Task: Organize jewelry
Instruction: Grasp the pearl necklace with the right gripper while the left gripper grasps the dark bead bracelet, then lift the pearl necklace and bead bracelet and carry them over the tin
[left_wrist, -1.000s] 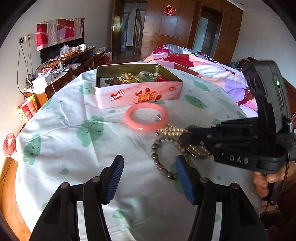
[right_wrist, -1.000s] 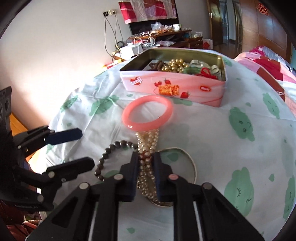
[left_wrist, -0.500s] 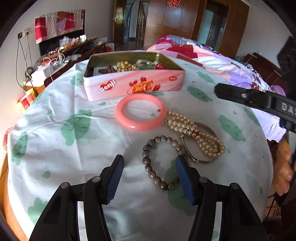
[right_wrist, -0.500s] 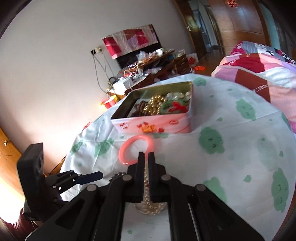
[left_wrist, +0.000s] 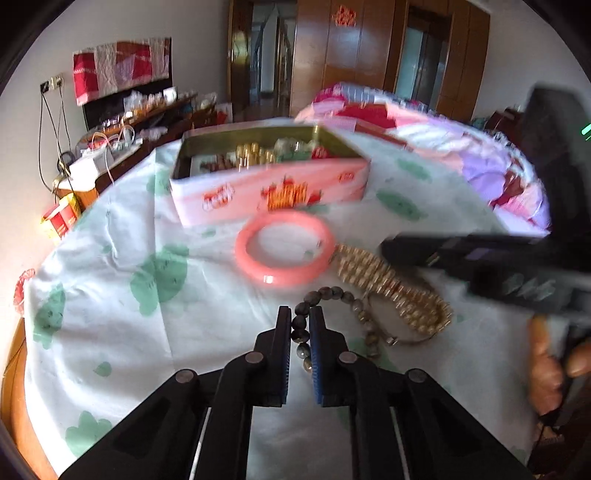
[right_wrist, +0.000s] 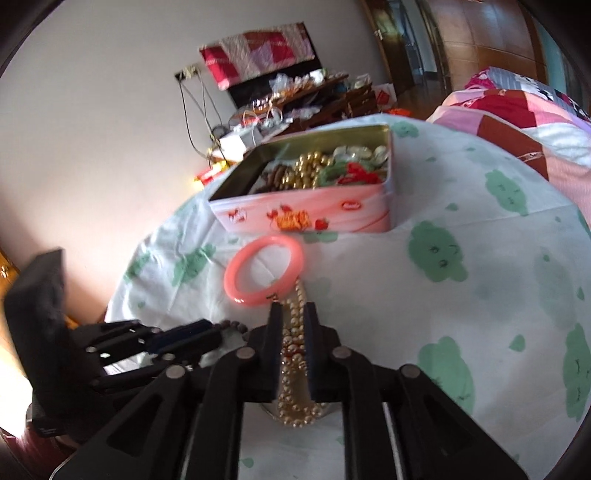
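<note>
In the left wrist view my left gripper is shut on the near side of a dark bead bracelet lying on the cloth. A pink bangle lies just beyond it, in front of the open pink tin of jewelry. A pearl necklace trails to the right. In the right wrist view my right gripper has the pearl necklace pinched between its pads; its jaws are opening slightly. The pink bangle touches the strand's far end. My left gripper shows at the left.
A thin metal bangle lies under the pearls. A hand holds the right gripper's handle. A quilted bed lies behind the round table, and a cluttered sideboard stands at the back left. The cloth spreads out right of the tin.
My left gripper's jaws have closed onto the dark bead bracelet. My right gripper has rolled and shifted, and its jaws stand a little wider around more of the pearl strand.
</note>
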